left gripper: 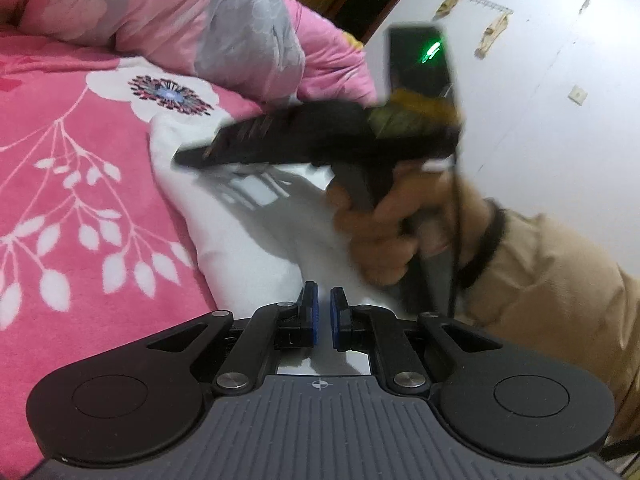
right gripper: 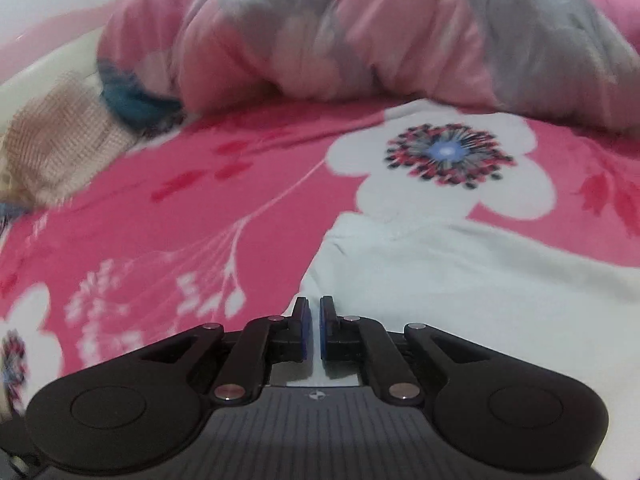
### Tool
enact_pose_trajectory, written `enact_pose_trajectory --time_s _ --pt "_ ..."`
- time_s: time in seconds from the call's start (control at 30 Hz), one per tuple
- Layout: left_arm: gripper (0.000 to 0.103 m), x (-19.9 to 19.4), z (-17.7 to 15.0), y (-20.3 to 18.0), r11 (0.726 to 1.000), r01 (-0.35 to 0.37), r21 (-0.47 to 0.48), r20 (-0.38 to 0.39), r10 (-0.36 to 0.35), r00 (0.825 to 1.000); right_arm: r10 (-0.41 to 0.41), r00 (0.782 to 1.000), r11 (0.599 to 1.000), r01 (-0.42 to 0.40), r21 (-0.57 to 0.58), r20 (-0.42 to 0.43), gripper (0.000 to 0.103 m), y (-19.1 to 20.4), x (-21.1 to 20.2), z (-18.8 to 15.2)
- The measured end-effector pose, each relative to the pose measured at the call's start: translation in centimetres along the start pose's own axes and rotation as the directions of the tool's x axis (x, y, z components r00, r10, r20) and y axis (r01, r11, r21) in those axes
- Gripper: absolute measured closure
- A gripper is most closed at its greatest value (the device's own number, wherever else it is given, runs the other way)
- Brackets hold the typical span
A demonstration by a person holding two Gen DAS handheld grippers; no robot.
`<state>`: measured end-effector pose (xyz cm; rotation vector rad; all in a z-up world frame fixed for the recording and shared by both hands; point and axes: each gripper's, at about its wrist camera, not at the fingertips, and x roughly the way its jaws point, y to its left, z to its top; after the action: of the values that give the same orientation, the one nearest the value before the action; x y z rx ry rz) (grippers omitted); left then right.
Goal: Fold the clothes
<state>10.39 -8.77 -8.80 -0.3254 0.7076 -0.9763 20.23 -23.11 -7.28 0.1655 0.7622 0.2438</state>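
Pink flowered bedsheet (right gripper: 160, 220) carries a white garment (right gripper: 460, 280), lying flat at five o'clock of its big white bloom. Both left gripper (left gripper: 323, 312) and right gripper (right gripper: 314, 322) hover over the cloth, jaws nearly together, pinching nothing. Crumpled quilt (right gripper: 340, 32) lies at twelve o'clock.

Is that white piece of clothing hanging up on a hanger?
No, the white garment lies spread on the pink flowered bedspread, in front of a bunched quilt.
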Motion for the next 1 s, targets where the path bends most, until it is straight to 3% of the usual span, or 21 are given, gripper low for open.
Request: enact_pose_trajectory --time_s 0.1,0.2,0.3,0.4,0.5,0.63,0.73,0.9,1.0 --pt "0.095 -0.3 0.5 -0.3 1.000 -0.010 0.005 -0.029 0.010 1.000 0.043 0.991 0.999 -0.046 0.023 0.123 0.098 0.3 -4.6 -0.2" --pt "0.095 -1.0 1.0 -0.8 0.999 -0.025 0.025 -0.049 0.026 0.998 0.098 0.978 0.995 -0.101 0.006 0.185 0.098 0.5 -8.7 -2.0" --pt "0.095 -2.5 2.3 -1.2 0.996 -0.071 0.060 -0.001 0.071 0.997 0.067 0.989 0.998 -0.067 -0.003 0.131 0.098 0.1 -9.2 -5.1" --pt "0.095 -2.2 4.2 -0.9 0.991 -0.123 0.056 0.047 0.121 0.992 0.016 0.998 0.990 -0.025 0.137 0.066 0.102 -2.1 -7.6 -7.6" --pt "0.095 0.9 4.6 -0.4 0.976 -0.200 0.090 -0.040 0.204 0.978 0.027 0.996 0.985 -0.042 0.170 0.087 0.101 -2.2 -8.4 -7.3" --pt "0.094 1.5 4.7 0.4 0.976 -0.197 0.091 -0.079 0.204 0.976 -0.068 0.982 0.988 0.041 0.151 0.174 0.100 -4.2 -11.5 -7.0" --pt "0.094 1.2 5.6 0.2 0.974 -0.201 0.102 -0.103 0.212 0.972 -0.162 0.981 0.973 0.141 0.185 0.105 0.103 -7.6 -11.4 -7.9" --pt "0.094 1.9 8.4 -0.7 0.960 -0.225 0.165 -0.076 0.240 0.968 -0.141 0.980 0.978 0.115 0.176 0.141 0.100 -9.7 -12.7 -5.9" --pt "0.094 4.4 9.0 0.5 0.950 -0.268 0.163 -0.125 0.289 0.949 -0.131 0.981 0.983 0.109 0.151 0.146 0.100 -11.2 -11.0 -5.0"
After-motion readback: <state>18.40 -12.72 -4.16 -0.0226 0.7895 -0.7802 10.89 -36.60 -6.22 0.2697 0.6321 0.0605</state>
